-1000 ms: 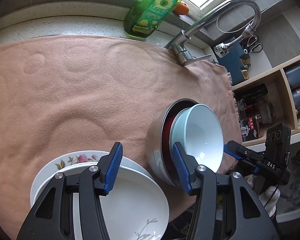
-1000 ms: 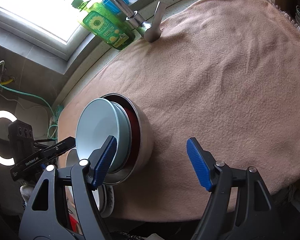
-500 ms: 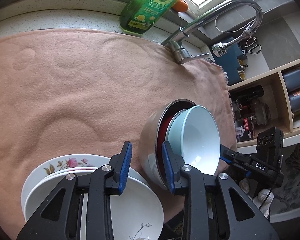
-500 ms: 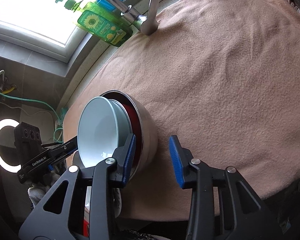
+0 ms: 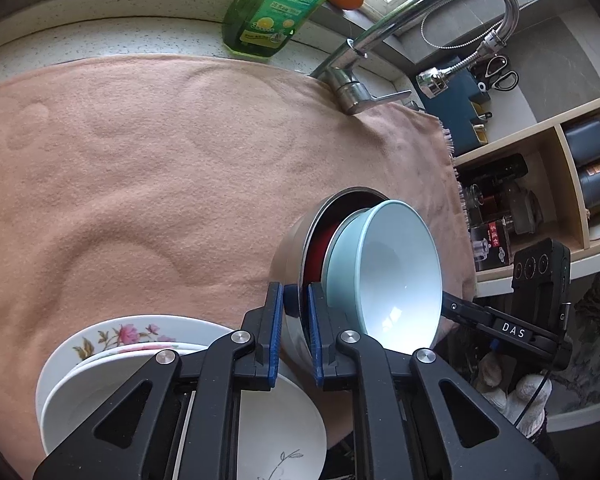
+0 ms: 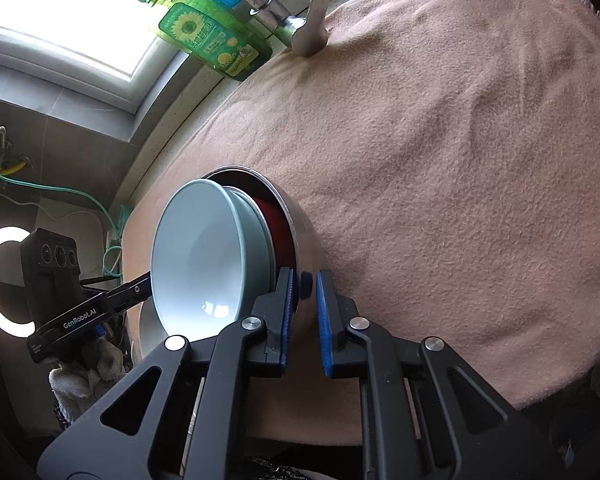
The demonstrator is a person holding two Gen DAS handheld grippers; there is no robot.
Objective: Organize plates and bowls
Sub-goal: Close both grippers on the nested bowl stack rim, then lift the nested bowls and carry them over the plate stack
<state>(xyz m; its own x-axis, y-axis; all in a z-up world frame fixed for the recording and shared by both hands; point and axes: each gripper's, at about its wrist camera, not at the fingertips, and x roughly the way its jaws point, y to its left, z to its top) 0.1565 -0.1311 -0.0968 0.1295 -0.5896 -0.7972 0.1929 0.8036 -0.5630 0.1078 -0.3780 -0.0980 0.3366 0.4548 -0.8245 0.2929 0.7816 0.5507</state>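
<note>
1. Bowls are sitting nested near the front edge of a pink cloth (image 5: 140, 184): a metal bowl (image 5: 290, 252) is holding a red bowl (image 5: 318, 240), and a pale blue bowl (image 5: 384, 272) is sitting inside that.
2. The stack of bowls is tipping to one side, so the openings are facing sideways.
3. The left gripper (image 5: 296, 312) is pointing steeply down at the cloth and is pinching the rim of the metal bowl between its blue pads (image 5: 276, 320).
4. The right gripper (image 6: 306, 300) is also pointing steeply down and is pinching the metal bowl's rim on the opposite side.
5. Both claws are squeezing narrow, with only the thin metal wall between the pads.
6. A gloved hand (image 5: 512, 396) is holding the right gripper, and it is showing at the edge of the left view.
7. Plates are lying in a pile just beside the bowls: a flower plate (image 5: 112, 336) is sitting at the bottom and a white plate (image 5: 276, 436) is resting on top.
8. A green soap bottle (image 5: 276, 4) and a tap (image 5: 400, 28) are standing at the far side of the cloth.
</note>
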